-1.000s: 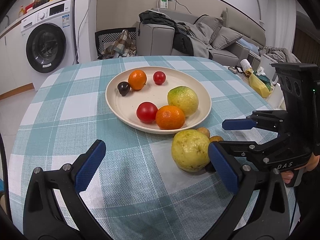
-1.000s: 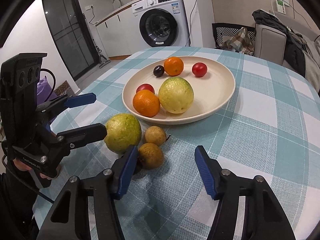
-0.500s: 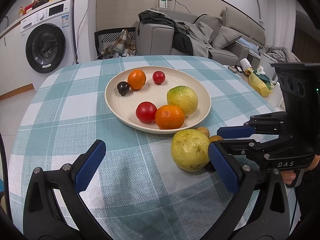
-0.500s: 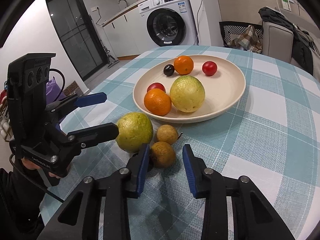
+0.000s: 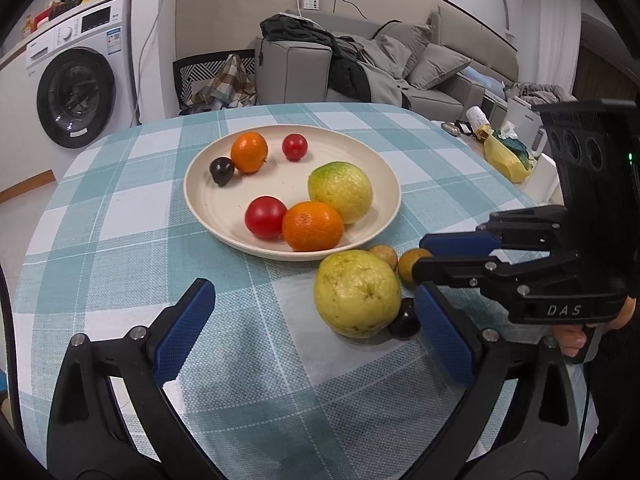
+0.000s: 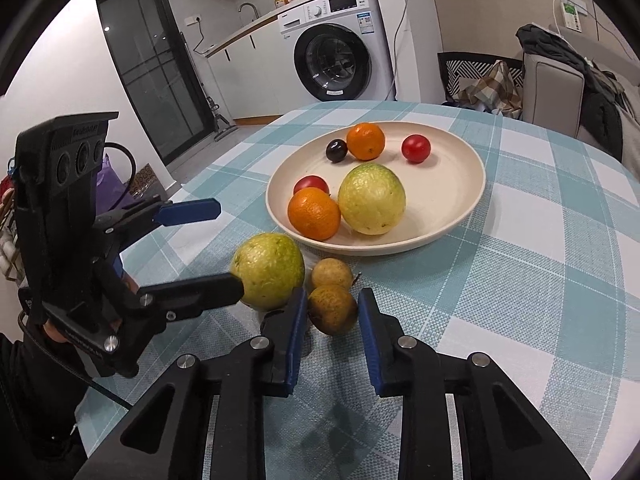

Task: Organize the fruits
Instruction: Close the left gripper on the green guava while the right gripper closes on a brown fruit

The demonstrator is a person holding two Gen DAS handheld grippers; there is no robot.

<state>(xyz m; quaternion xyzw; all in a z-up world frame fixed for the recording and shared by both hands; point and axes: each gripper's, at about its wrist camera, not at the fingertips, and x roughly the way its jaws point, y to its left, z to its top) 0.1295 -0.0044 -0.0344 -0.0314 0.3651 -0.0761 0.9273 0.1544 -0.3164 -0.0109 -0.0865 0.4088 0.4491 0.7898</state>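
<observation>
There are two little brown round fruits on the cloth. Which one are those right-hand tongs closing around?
The nearer, darker brown round fruit, between the right gripper's blue pads. The paler brown one lies beyond, toward the cream plate.

The round table's teal-and-white checked woven cloth (image 5: 120, 240) looks coarse and matt. The cream round plate (image 5: 208, 216) has a smooth satin finish (plastic or ceramic, hard to tell). At its 5 o'clock rim, the yellow-green guava (image 5: 356, 292) shows dimpled, dull skin. The glossy red tomato (image 5: 265, 217) shines beside a pebbly orange mandarin (image 5: 313, 225). The black matt plastic right gripper (image 6: 332, 320) carries blue rubbery pads (image 6: 297, 336) and bright metal screws.
</observation>
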